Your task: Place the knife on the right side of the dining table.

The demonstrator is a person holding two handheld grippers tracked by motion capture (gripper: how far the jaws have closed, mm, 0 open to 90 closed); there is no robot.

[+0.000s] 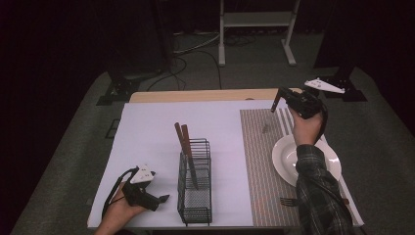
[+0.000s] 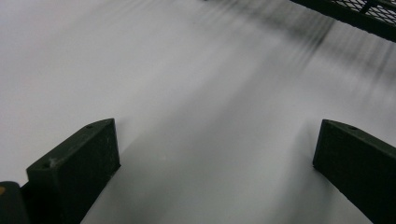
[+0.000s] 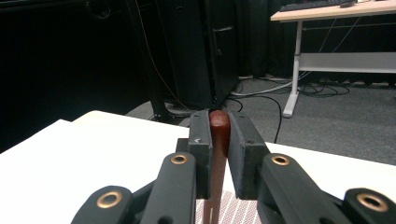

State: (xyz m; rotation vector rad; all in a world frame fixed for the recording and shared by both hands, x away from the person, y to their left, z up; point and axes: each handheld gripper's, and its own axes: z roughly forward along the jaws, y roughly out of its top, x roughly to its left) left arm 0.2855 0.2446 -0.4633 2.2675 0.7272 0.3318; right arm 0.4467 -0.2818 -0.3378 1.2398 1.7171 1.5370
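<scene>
**Right gripper lifts a wooden-handled utensil over the placemat**

High view: the right gripper (image 1: 277, 100) is held up above the far end of the striped grey placemat (image 1: 259, 161), past the round white plate (image 1: 286, 159). A thin dark piece hangs from its tip (too small here to tell what it is). A metal fork (image 1: 288, 201) lies on the placemat near the table's front edge, beside the checked sleeve (image 1: 318, 196). The left gripper (image 1: 164, 198) rests low on the white table cover (image 1: 147, 132) at the front left, just beside the black wire-mesh cutlery basket (image 1: 195, 188), in which two brown wooden handles (image 1: 183, 139) stand tilted to the left.

Left gripper view: the two black jaws stand wide apart with nothing between them, just over the white table cover (image 2: 196, 116); a corner of the black wire-mesh cutlery basket (image 2: 359, 14) shows at the top right.

Right gripper view: the jaws are pressed together on the reddish-brown wooden handle of a utensil (image 3: 219, 135), which sits upright between the pads, its rounded end level with the jaw tips. Below it the striped grey placemat (image 3: 238, 210) shows.
</scene>
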